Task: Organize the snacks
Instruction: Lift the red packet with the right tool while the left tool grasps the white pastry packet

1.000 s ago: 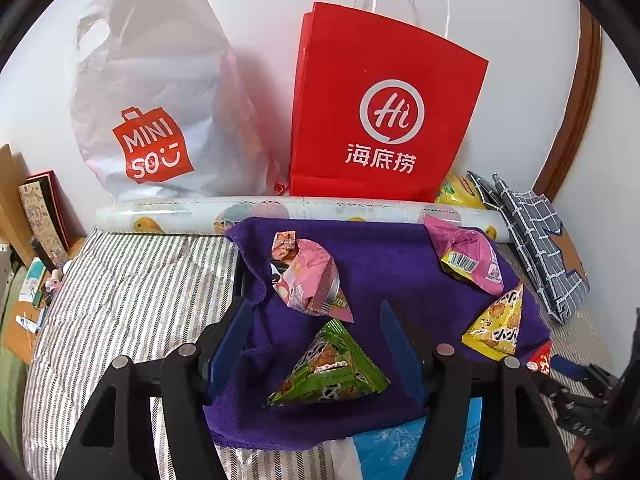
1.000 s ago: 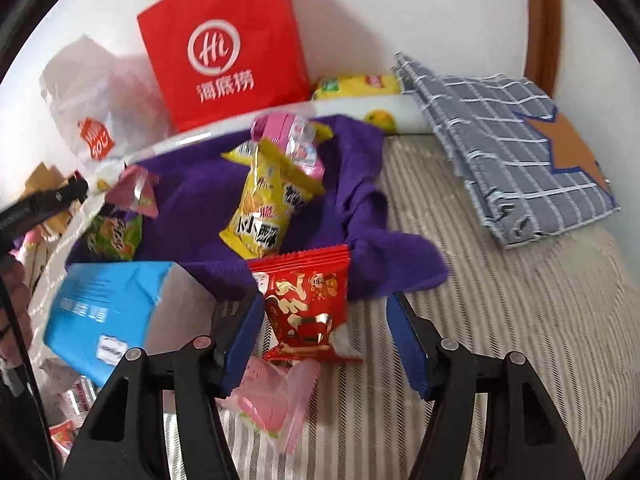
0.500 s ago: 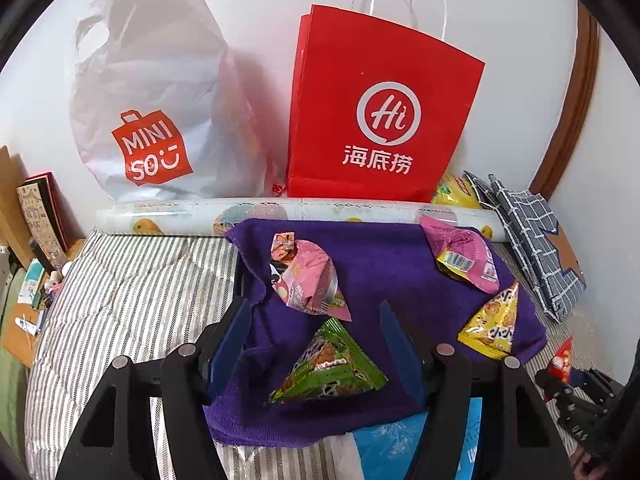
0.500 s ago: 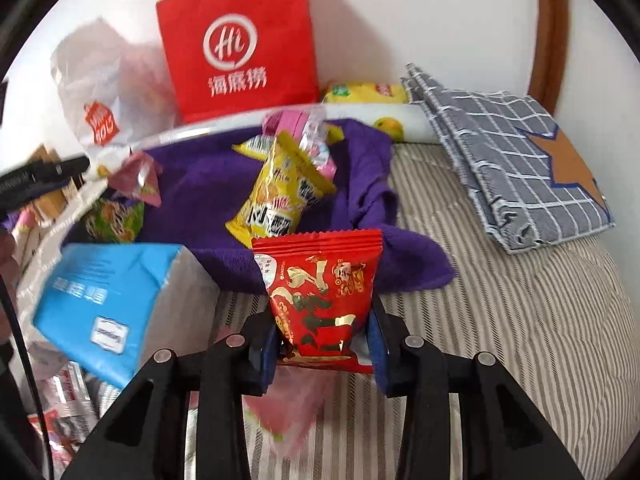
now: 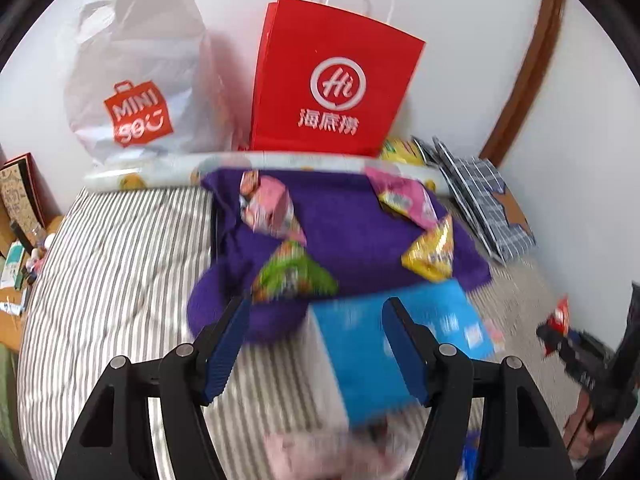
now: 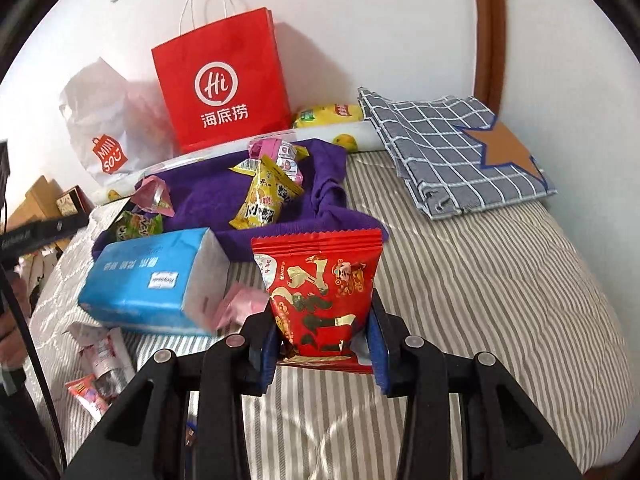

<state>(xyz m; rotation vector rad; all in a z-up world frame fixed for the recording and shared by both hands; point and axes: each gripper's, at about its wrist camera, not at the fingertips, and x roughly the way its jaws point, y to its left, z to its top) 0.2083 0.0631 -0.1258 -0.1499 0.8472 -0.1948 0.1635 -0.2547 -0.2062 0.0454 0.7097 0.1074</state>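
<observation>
My right gripper is shut on a red snack packet and holds it upright above the striped bedcover. The left wrist view shows that packet at the far right. My left gripper hangs over a blue tissue pack with its jaws opening; the pads do not touch the pack. On the purple towel lie a pink packet, a green one, a yellow one and a second pink one.
A red paper bag and a white plastic bag stand against the wall behind a printed roll. A folded grey checked cloth lies at the right. Small loose packets lie beside the tissue pack.
My right gripper has shut on the red packet and lifted it off the bedcover. The left gripper has drawn back from the green packet and now hangs over the blue tissue pack.
</observation>
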